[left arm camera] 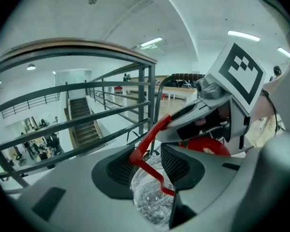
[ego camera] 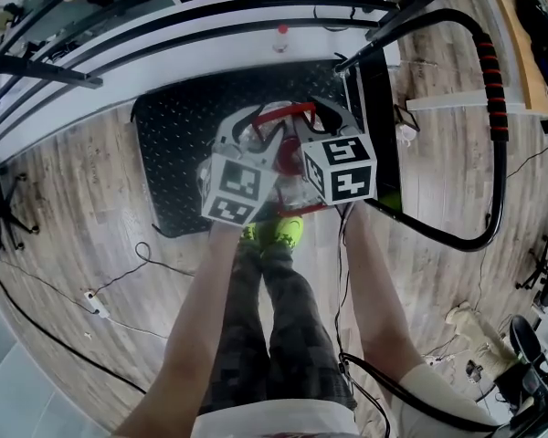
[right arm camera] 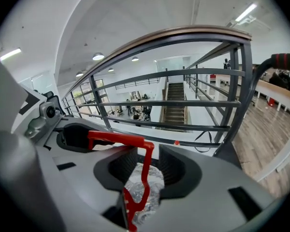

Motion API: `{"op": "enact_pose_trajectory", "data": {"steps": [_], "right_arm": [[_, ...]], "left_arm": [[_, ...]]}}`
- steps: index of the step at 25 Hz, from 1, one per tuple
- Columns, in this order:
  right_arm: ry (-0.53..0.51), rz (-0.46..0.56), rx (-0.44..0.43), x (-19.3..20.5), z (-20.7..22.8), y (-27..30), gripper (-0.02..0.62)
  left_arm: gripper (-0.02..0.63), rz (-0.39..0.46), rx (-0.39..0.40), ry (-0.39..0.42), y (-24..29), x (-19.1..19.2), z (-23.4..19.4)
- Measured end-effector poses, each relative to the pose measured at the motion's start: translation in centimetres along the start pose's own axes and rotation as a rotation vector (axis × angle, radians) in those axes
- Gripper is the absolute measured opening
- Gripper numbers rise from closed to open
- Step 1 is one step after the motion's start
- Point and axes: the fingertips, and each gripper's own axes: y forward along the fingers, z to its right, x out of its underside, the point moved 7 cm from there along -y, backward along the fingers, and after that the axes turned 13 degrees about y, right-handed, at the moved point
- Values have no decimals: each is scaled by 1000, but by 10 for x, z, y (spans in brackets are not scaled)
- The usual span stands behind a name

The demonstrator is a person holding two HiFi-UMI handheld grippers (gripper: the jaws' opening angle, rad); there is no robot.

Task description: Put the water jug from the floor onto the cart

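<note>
The clear water jug point(ego camera: 288, 158), with a red cap point(left arm camera: 205, 146) and a red carry handle point(ego camera: 283, 109), stands on the cart's black tread-plate deck point(ego camera: 178, 144). Both grippers reach over it from the near side. My left gripper point(ego camera: 256, 124) is open, and the red handle point(left arm camera: 147, 137) runs loosely between its jaws above the clear jug body point(left arm camera: 150, 197). My right gripper point(ego camera: 324, 115) is also open. The handle's upright bar point(right arm camera: 146, 170) stands in its gap with room on both sides, and the jug point(right arm camera: 154, 182) lies below.
The cart's curved push bar with red and black grip point(ego camera: 493, 89) loops round to the right. A dark metal railing point(right arm camera: 183, 105) runs just beyond the cart, with a small red-capped bottle point(ego camera: 280, 35) at its foot. Cables point(ego camera: 119, 281) trail over the wood floor; green shoes point(ego camera: 279, 234) touch the deck's near edge.
</note>
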Motion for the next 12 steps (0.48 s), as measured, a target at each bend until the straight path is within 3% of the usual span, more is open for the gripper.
{"op": "enact_pose_trajectory", "data": {"steps": [2,12], "right_arm": [[21,-7,-14,0,1,1,178],[43,-8,-24,3,0,-8,222]], "left_arm": [[147,-2,1,-13,0,4,-1],[156,9,-38,-20,-16,4,-7]]}}
